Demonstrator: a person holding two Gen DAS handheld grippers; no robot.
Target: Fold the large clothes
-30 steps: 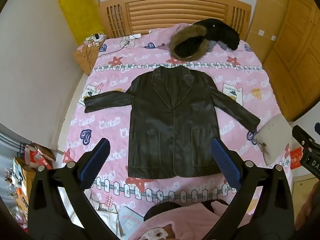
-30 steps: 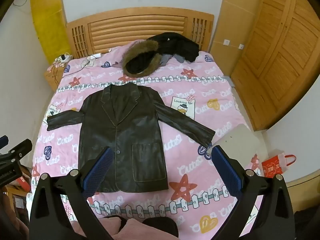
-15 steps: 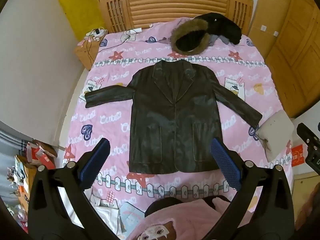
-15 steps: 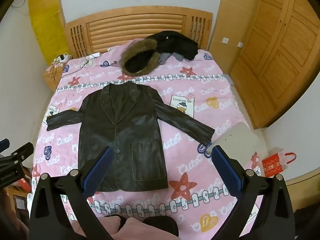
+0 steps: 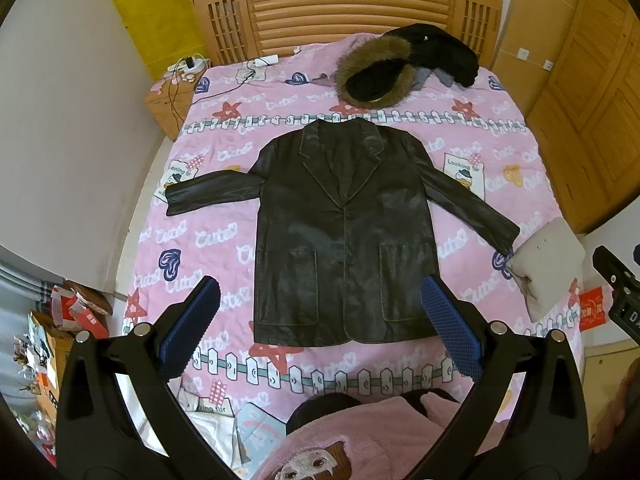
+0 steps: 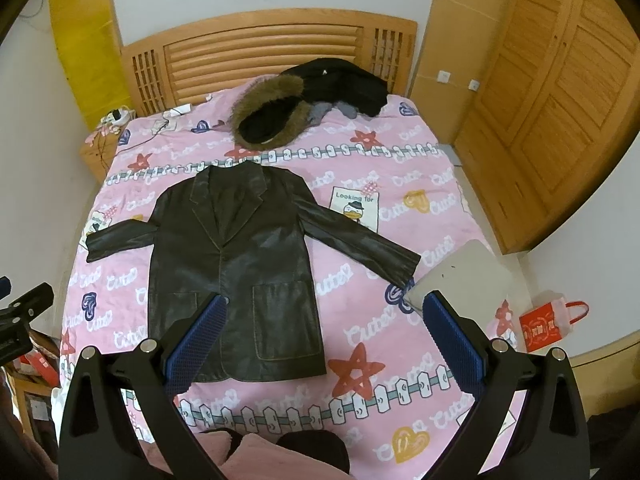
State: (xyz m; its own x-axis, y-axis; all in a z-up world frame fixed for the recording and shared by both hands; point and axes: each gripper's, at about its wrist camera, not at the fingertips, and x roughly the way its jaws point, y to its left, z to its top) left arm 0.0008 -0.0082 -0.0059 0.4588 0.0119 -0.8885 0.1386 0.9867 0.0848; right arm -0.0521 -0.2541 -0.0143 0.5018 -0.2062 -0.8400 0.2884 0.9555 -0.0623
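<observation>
A dark brown leather jacket (image 5: 344, 232) lies flat and face up on the pink patterned bed (image 5: 200, 240), collar toward the headboard, both sleeves spread out sideways. In the right wrist view the same jacket (image 6: 236, 264) sits left of centre. My left gripper (image 5: 320, 312) hangs open high above the jacket's hem, holding nothing. My right gripper (image 6: 324, 328) is also open and empty, above the bed beside the jacket's right pocket. Both are well apart from the cloth.
A black coat with a fur hood (image 5: 376, 72) is heaped near the wooden headboard (image 5: 344, 12). A grey cushion (image 5: 548, 268) lies at the bed's right edge by the sleeve end. Wooden wardrobe (image 6: 560, 100) stands right; a red bag (image 6: 548, 324) on the floor.
Both cameras have drifted slightly, so the jacket sits a little lower and farther in view. The jacket itself has not moved and both grippers stay open.
</observation>
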